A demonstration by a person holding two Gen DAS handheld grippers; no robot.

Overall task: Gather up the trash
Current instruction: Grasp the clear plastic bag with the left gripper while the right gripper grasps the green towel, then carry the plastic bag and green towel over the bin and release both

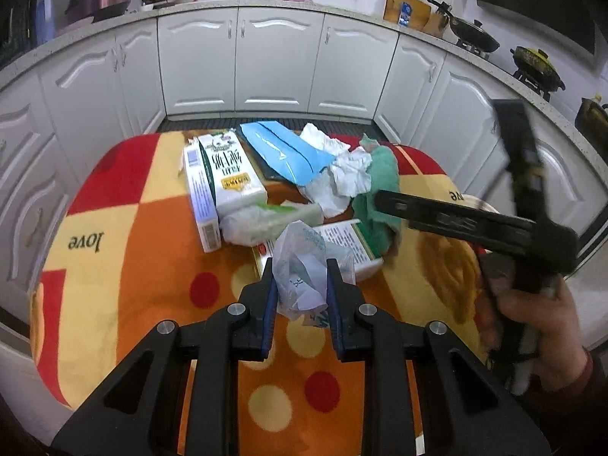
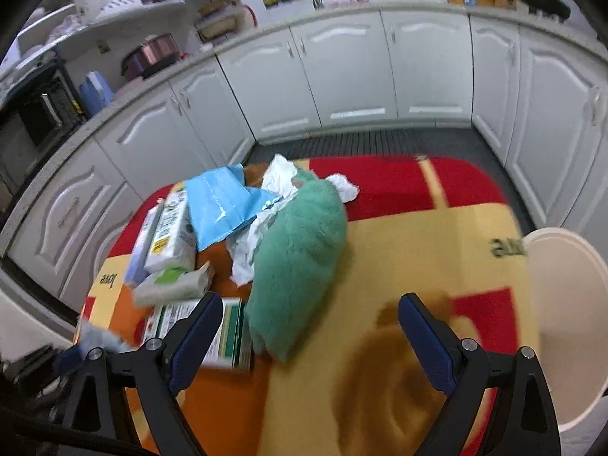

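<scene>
My left gripper (image 1: 300, 266) is shut on a crumpled clear plastic bag (image 1: 304, 243), held just above the patterned tablecloth (image 1: 144, 250). Behind it lie a flat carton (image 1: 353, 243), a soft tissue pack (image 1: 266, 220), a tall white and green box (image 1: 228, 174), a blue envelope (image 1: 285, 152), crumpled white paper (image 1: 349, 174) and a green fluffy cloth (image 1: 380, 186). My right gripper (image 2: 311, 300) stands open over the near end of the green cloth (image 2: 300, 250), with nothing between its pads. A hand (image 1: 539, 326) holds it at the right of the left wrist view.
A white bin (image 2: 562, 304) stands off the table's right edge. White kitchen cabinets (image 1: 277, 64) curve round behind the table, with pans (image 1: 475, 34) and utensils on the counter. A dark floor strip (image 2: 364, 140) runs between table and cabinets.
</scene>
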